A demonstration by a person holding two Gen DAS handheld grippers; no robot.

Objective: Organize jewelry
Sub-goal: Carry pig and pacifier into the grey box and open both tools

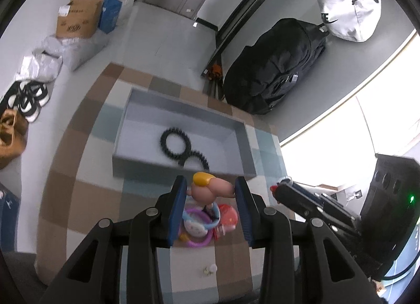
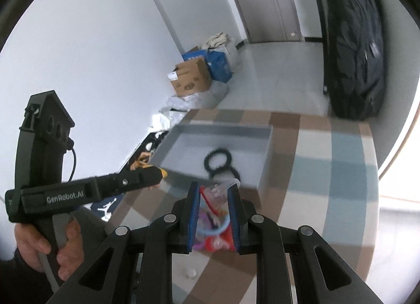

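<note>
A grey open box (image 1: 126, 130) sits on the checked table and holds two black beaded bracelets (image 1: 175, 143); they also show in the right wrist view (image 2: 217, 158). My left gripper (image 1: 211, 189) is shut on a pink figure with a yellow cap (image 1: 210, 188), held above a pile of jewelry (image 1: 204, 222) with purple and blue rings and a red piece. My right gripper (image 2: 214, 188) is shut on a clear and red packet (image 2: 214, 192) just in front of the box (image 2: 263, 162).
A small white bead (image 1: 210, 269) lies on the table near the front edge. Black bags (image 1: 275, 67) stand beyond the table. Cardboard boxes (image 1: 78, 17) and shoes (image 1: 29, 99) line the wall on the left.
</note>
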